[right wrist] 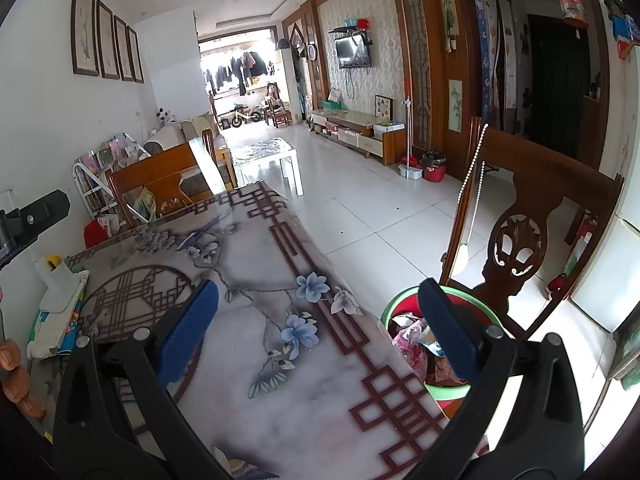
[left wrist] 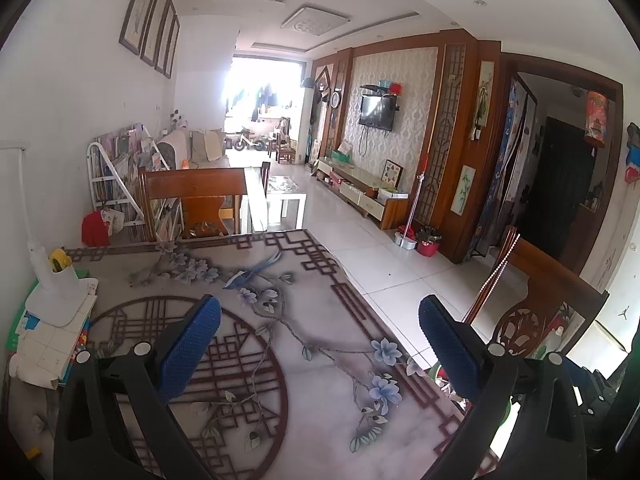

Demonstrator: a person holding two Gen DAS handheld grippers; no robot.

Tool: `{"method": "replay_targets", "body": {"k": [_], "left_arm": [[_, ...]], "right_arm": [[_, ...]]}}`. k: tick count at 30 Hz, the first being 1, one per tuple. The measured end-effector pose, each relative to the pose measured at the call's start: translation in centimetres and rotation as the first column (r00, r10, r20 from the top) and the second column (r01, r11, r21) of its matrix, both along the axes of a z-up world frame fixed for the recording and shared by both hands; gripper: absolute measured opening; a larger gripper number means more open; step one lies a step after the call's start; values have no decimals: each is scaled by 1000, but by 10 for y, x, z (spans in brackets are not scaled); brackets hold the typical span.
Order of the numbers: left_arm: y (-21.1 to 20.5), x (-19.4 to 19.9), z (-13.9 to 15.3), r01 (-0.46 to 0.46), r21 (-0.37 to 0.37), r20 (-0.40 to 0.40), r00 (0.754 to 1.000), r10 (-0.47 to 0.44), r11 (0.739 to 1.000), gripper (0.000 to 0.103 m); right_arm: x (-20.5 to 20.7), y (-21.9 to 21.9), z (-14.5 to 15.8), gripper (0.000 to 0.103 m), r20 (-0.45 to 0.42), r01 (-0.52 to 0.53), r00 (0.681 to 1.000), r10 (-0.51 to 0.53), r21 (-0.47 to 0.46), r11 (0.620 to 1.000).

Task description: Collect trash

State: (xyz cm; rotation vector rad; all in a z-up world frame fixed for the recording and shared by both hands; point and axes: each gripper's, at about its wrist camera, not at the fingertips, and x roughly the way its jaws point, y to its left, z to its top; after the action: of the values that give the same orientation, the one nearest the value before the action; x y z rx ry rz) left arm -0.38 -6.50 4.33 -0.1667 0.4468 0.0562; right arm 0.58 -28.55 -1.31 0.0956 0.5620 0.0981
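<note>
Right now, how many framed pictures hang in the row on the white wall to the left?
4. They hang side by side, high on the white wall above the sofa area: first, second, third, fourth. None seems hidden.

Both wrist views sit low and close over the desk (left wrist: 320, 380), facing down the living room toward the television (right wrist: 353, 53); the right view looks from farther right.

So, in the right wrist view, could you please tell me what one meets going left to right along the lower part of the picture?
Stack of books and papers → table → green-rimmed trash bin holding wrappers → carved wooden chair.
</note>
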Motion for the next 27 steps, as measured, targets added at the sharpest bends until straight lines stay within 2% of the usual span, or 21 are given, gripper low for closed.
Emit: {"method": "replay_targets", "body": {"k": [27], "left_arm": [[7, 11, -10, 0, -6, -36, 999, -1, 1000, 95]], "right_arm": [[18, 7, -13, 98, -71, -23, 997, 24, 16, 1000]]}}
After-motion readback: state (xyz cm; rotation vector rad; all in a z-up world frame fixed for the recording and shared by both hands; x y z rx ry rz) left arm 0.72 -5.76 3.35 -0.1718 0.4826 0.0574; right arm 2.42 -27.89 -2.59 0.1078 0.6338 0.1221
